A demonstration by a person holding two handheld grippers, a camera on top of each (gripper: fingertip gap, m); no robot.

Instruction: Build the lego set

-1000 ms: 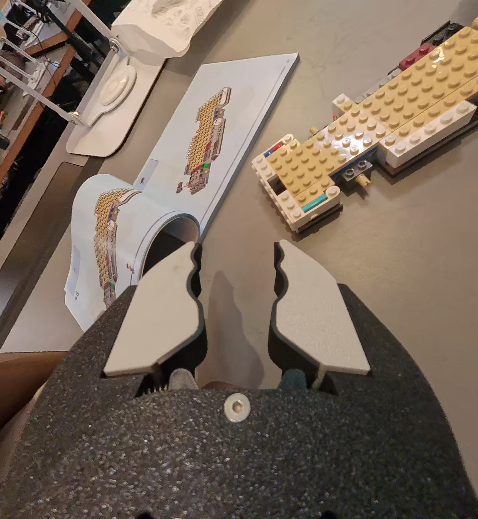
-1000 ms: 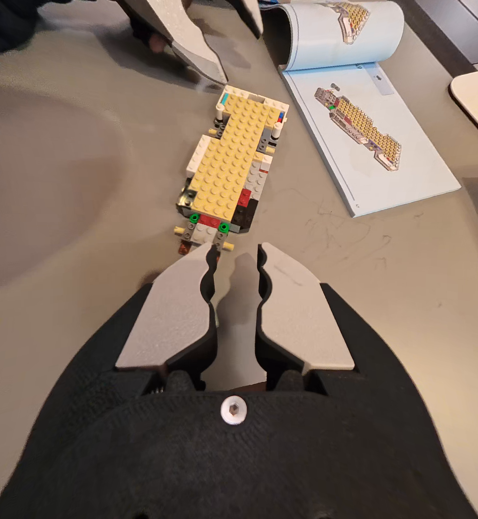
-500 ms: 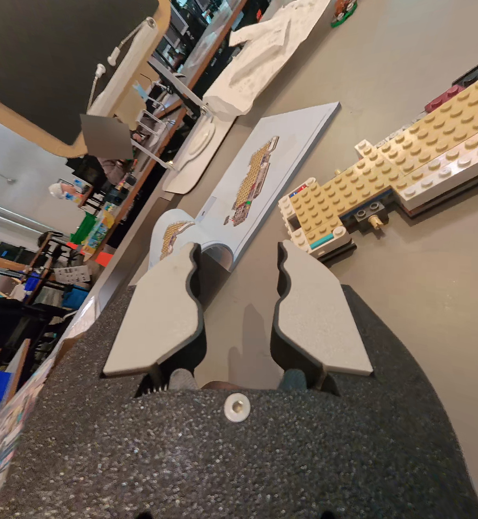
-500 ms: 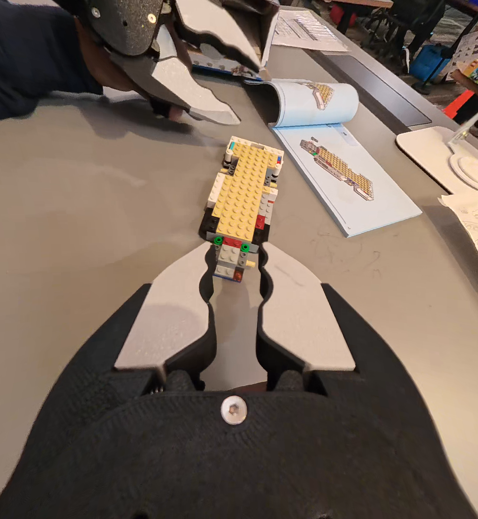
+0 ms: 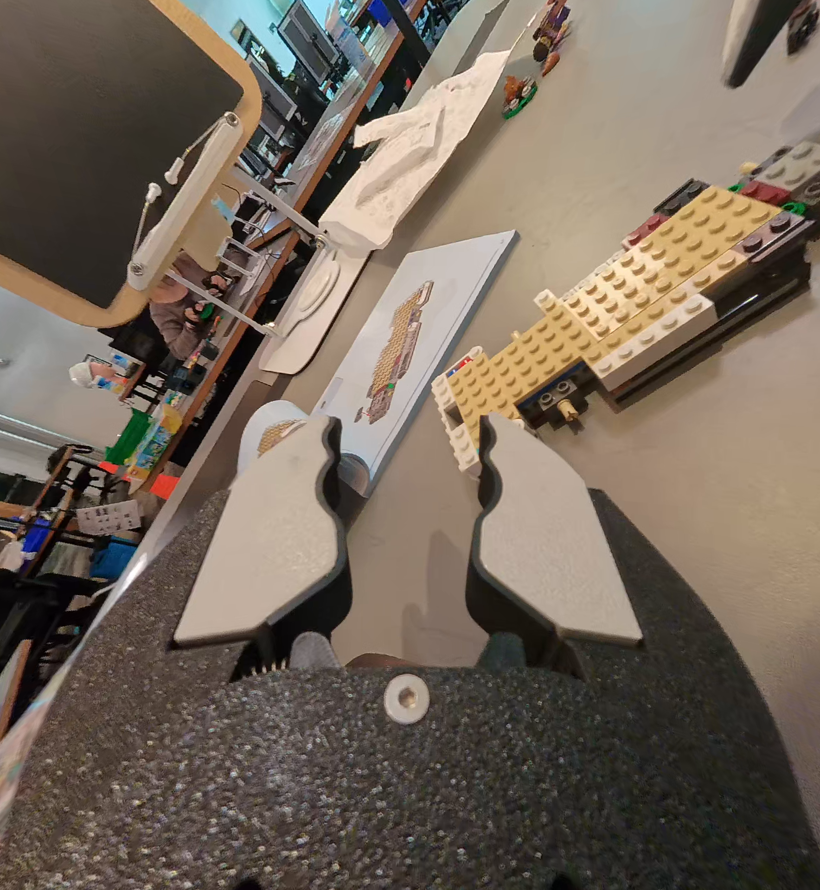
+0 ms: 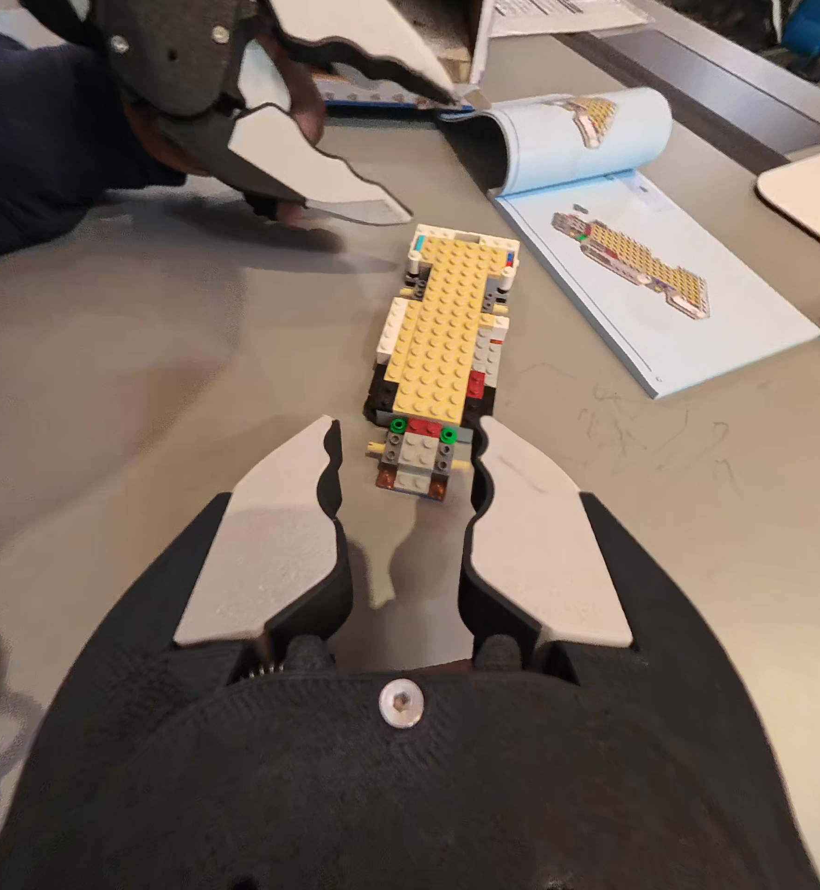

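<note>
1. The long brick-built model (image 6: 439, 346), tan studded plates on top with white, grey, black and dark-red bricks along its sides, lies flat on the grey desk (image 6: 157, 366), its length running away from the right gripper (image 6: 407, 433).
2. The right gripper is spread wide and holds nothing. The model's narrow grey end, with two green studs and two brown corner pieces, stands between its pale fingers (image 6: 504, 462), and bare desk shows between that end and the left-hand finger.
3. The left gripper (image 5: 407, 433) is also spread and empty. It hangs low over the desk at the model's far, white-edged end (image 5: 461, 433), and its right fingertip overlaps that corner in the left wrist view; whether they touch I cannot tell.
4. Judged from this, the step in hand is an approach from both ends with no grasp made. Closing on the narrow end would call for centring it between the fingers.
5. An open pale-blue instruction booklet (image 6: 663, 298) lies just beside the model, one page curled over. Farther off are crumpled white paper (image 5: 413, 159) and a white stand base (image 5: 311, 313).
</note>
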